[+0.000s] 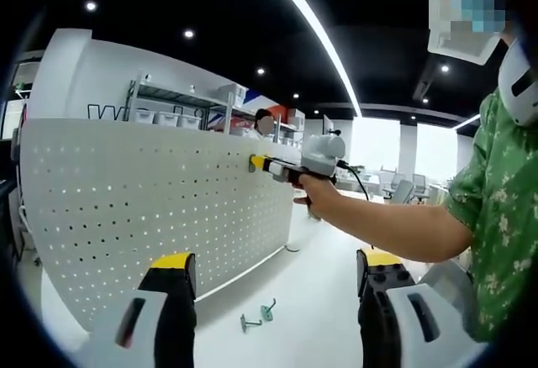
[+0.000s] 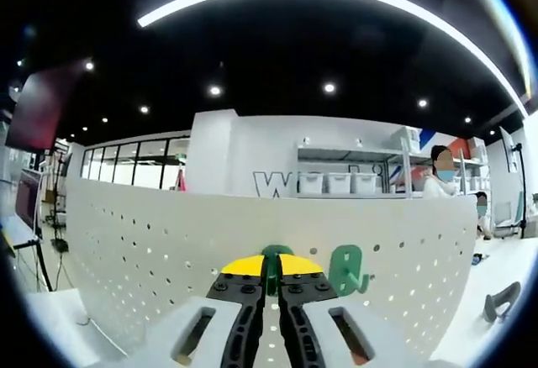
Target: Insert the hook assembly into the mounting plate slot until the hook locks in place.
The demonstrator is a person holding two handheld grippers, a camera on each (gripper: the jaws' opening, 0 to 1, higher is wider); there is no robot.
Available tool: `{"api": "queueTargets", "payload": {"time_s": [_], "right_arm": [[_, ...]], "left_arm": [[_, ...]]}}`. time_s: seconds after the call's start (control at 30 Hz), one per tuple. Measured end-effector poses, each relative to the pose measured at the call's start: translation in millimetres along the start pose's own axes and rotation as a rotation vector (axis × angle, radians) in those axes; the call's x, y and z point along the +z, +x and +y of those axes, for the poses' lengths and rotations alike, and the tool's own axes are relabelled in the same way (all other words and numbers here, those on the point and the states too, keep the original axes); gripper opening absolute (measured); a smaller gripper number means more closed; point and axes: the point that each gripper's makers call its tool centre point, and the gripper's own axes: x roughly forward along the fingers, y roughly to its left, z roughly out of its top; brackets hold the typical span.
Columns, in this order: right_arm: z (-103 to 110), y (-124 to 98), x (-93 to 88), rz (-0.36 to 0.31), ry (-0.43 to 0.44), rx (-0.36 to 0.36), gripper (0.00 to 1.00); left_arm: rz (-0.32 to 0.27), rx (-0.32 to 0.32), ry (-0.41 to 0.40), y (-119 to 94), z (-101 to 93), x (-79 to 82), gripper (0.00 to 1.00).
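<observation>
A white perforated mounting plate (image 1: 151, 208) stands upright on a white table. In the left gripper view, a person's hand holds my right gripper (image 1: 267, 166) against the plate's upper edge. The right gripper view looks along my right gripper (image 2: 271, 269), shut on a green hook (image 2: 271, 259) that sits right at the plate (image 2: 168, 242); whether it is in a hole is hidden. A second green hook (image 2: 346, 269) hangs on the plate just to its right. My left gripper (image 1: 276, 276) is open and empty, low over the table. Two loose green hooks (image 1: 256, 318) lie ahead of it.
Another hook (image 2: 500, 301) lies on the table at the right. The person's arm and green shirt (image 1: 496, 208) fill the right side. Behind the plate stand shelves with white bins (image 2: 336, 183) and a seated person (image 2: 437, 179).
</observation>
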Motion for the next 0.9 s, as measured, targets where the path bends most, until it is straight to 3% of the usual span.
{"api": "queueTargets", "payload": {"time_s": [0.43,0.63,0.9], "right_arm": [[2,0,-1.2,-0.004,-0.023,0.007,0.04],[-1,-2,-12.4,0.028,-0.005,-0.002,0.07],[-1,-5,-12.4,0.033,-0.005,-0.002,0.13]], "left_arm": [[0.002,0.0,0.0,1,0.0,-0.7,0.8],[0.003,0.0,0.0,-1,-1.1,-1.0,0.8],[0.003,-0.003,0.002,0,-3.5,-0.2,0.81]]}}
